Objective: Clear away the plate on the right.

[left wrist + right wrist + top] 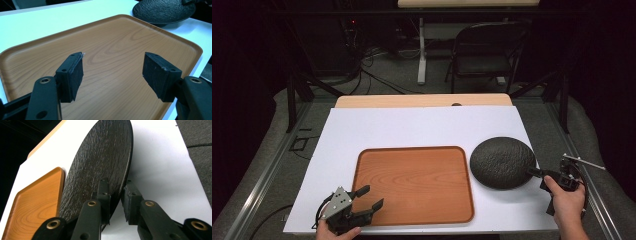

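Observation:
A dark, rough-textured round plate [502, 162] [162, 11] [100, 157] sits at the right of the white tabletop. My right gripper [534, 172] [116, 192] is shut on its near right rim, one jaw above and one below. In the right gripper view the plate is tilted, with its gripped side raised. A wooden tray [412, 185] [112, 50] [32, 205] with nothing on it lies left of the plate. My left gripper [373, 196] [112, 75] hovers open over the tray's near left corner, with nothing between its jaws.
The white board [422, 125] covers a wooden table whose far edge [422, 101] shows behind it. A folding chair [487, 50] and cables stand on the floor beyond. The board drops off close to my right hand [564, 202].

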A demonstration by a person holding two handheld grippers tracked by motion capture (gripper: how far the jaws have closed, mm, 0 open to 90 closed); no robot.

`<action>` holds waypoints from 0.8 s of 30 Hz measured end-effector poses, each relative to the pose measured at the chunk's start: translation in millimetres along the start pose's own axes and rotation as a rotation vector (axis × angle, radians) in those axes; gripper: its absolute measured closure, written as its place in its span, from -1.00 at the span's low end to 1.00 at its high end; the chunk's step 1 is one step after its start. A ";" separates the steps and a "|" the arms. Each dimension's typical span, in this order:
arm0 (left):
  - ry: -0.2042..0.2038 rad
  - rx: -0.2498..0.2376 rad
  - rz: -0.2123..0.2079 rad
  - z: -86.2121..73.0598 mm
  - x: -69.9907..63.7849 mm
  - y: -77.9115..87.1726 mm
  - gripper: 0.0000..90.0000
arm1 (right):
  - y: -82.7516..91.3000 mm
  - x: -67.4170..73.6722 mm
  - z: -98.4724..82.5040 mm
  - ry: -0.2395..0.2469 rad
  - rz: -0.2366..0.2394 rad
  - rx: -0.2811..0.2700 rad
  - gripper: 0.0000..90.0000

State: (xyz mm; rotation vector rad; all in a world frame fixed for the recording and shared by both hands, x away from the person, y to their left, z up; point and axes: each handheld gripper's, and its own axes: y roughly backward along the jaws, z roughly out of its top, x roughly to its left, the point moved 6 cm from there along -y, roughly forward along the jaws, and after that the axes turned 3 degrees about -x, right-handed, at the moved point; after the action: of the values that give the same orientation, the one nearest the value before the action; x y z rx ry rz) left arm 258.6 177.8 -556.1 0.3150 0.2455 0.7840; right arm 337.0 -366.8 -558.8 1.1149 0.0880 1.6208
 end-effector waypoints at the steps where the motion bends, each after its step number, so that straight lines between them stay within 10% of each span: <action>1: 0.000 0.000 0.000 0.0 0.0 0.0 -0.27 | -0.1 0.8 0.6 0.004 -0.002 0.001 0.73; 24: -0.002 0.001 -0.006 -0.2 -0.4 -0.4 -0.27 | -4.0 16.5 24.9 0.063 -0.038 0.077 0.80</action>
State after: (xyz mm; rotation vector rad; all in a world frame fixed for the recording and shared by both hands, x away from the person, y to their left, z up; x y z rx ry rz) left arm 258.5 177.2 -556.4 0.3157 0.2453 0.7773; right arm 358.0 -363.9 -537.4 1.1140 0.2129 1.6305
